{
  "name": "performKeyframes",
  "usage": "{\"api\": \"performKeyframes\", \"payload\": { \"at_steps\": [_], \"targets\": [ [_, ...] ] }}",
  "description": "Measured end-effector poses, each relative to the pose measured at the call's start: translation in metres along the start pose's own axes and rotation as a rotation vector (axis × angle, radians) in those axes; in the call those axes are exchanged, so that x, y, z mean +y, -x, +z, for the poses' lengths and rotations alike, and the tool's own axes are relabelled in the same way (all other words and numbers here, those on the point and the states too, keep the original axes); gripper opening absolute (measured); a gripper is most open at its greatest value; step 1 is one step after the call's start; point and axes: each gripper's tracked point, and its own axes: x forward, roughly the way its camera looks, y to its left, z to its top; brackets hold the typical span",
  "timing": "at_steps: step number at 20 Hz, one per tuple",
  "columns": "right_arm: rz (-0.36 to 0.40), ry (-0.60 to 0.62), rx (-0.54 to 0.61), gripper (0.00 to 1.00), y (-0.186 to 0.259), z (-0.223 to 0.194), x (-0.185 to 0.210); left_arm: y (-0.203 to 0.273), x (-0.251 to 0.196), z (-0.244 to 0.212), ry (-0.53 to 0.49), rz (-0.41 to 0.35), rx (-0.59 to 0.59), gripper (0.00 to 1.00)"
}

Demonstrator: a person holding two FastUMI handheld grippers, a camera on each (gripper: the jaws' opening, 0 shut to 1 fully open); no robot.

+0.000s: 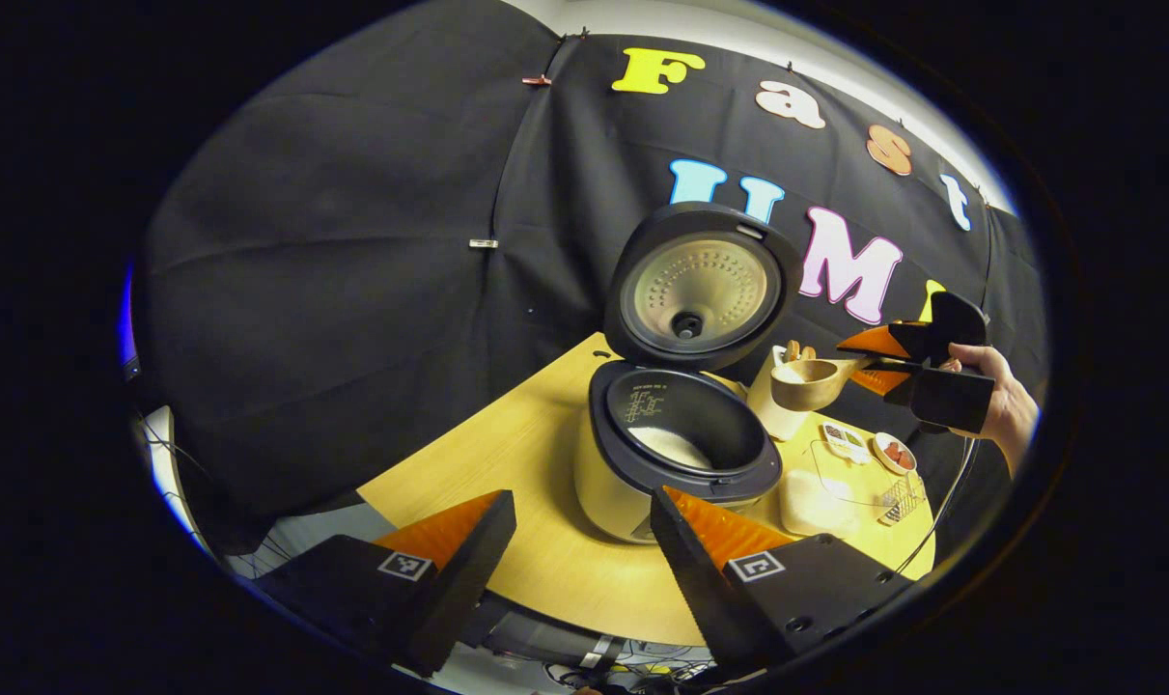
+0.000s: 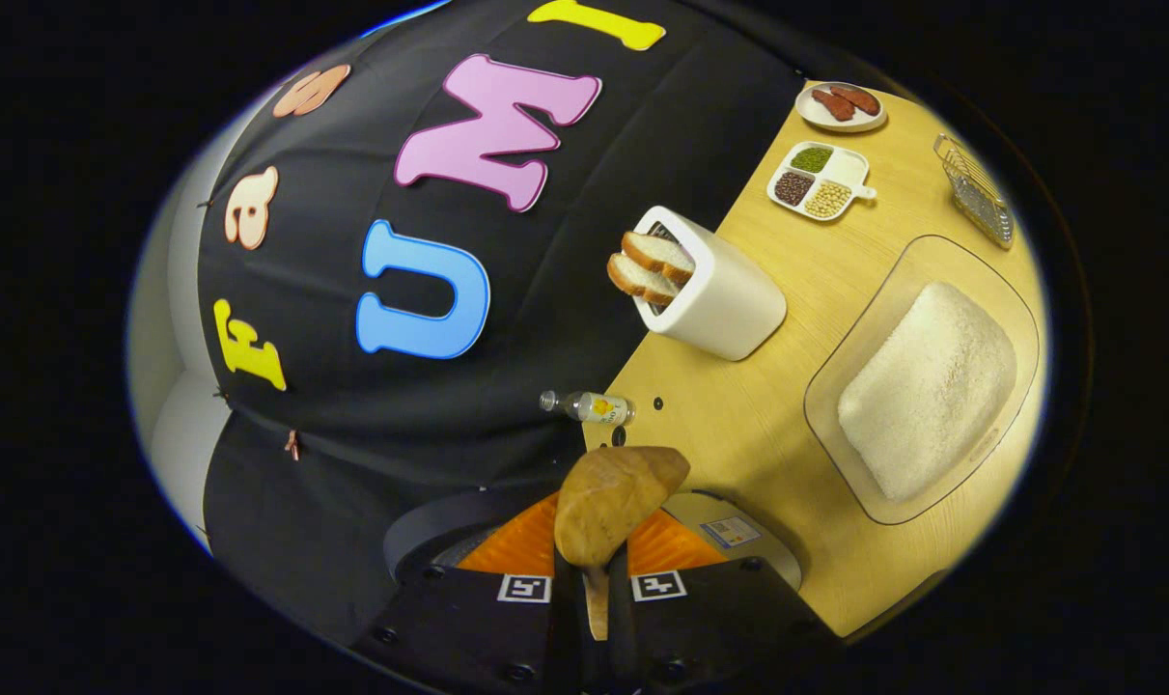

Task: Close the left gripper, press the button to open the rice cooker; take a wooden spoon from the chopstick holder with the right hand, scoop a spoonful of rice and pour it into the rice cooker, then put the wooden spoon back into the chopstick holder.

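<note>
The rice cooker (image 1: 632, 492) stands open on the wooden table, its lid (image 1: 698, 288) raised upright. A little white rice (image 1: 671, 446) lies at the bottom of the dark inner pot. My left gripper (image 1: 582, 497) hovers open just in front of the cooker, nothing between its fingers. To the right of the cooker and above the table, my right gripper (image 1: 859, 362) is shut on the handle of the wooden spoon (image 1: 808, 381), whose bowl points toward the cooker. In the right gripper view the spoon (image 2: 611, 502) juts out from my right gripper (image 2: 598, 531). I see no rice in the spoon.
A clear tray of rice (image 2: 932, 386) lies right of the cooker, also seen as a clear tray (image 1: 821, 492). A white toaster (image 2: 729, 299) holds two bread slices. A small bottle (image 2: 592, 406), a divided bean dish (image 2: 821, 180), a sausage plate (image 2: 840, 104) and a wire rack (image 2: 975, 203) sit farther off.
</note>
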Motion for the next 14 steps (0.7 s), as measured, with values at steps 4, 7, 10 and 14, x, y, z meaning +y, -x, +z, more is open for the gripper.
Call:
{"api": "performKeyframes", "payload": {
  "at_steps": [4,7,10,14],
  "targets": [
    [0.030,0.228,0.000,0.15,-0.011,-0.028,0.025,0.000,0.018,0.005,0.020,0.011,-0.006,0.95],
    [0.043,0.407,-0.014,0.16,-0.021,-0.045,0.041,-0.002,0.032,0.010,0.038,0.023,-0.012,0.95],
    [0.053,0.550,-0.030,0.16,-0.034,-0.062,0.052,-0.005,0.045,0.011,0.058,0.038,-0.017,0.95],
    [0.032,0.671,-0.037,0.15,-0.051,-0.080,0.055,-0.008,0.059,0.008,0.075,0.057,-0.002,0.95]
  ]
}}
